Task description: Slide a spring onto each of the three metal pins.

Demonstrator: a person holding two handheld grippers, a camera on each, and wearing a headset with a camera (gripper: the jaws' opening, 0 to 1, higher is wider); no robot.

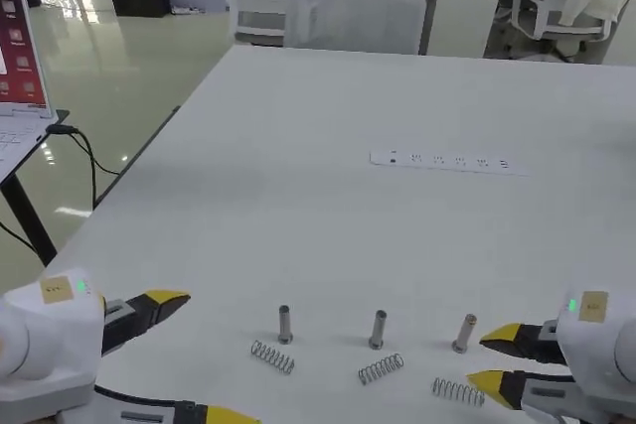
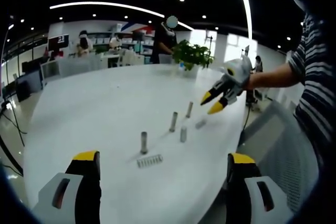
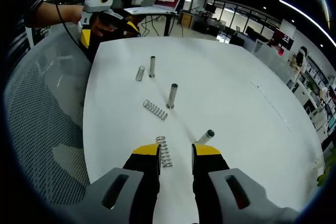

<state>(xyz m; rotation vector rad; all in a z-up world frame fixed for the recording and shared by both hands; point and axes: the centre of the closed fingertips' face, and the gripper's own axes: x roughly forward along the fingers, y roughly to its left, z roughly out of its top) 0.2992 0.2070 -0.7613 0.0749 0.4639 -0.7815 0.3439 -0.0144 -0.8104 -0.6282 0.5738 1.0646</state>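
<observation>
Three short metal pins stand upright in a row near the front of the white table: left pin, middle pin, right pin. A loose spring lies in front of each: left spring, middle spring, right spring. My left gripper is wide open, left of the left pin and its spring. My right gripper is open, its jaws a small gap apart, right beside the right spring and right pin, holding nothing.
A flush power strip sits in the table's middle right. A laptop on a stand with a cable is off the left edge. Chairs stand at the far side. Bare tabletop lies beyond the pins.
</observation>
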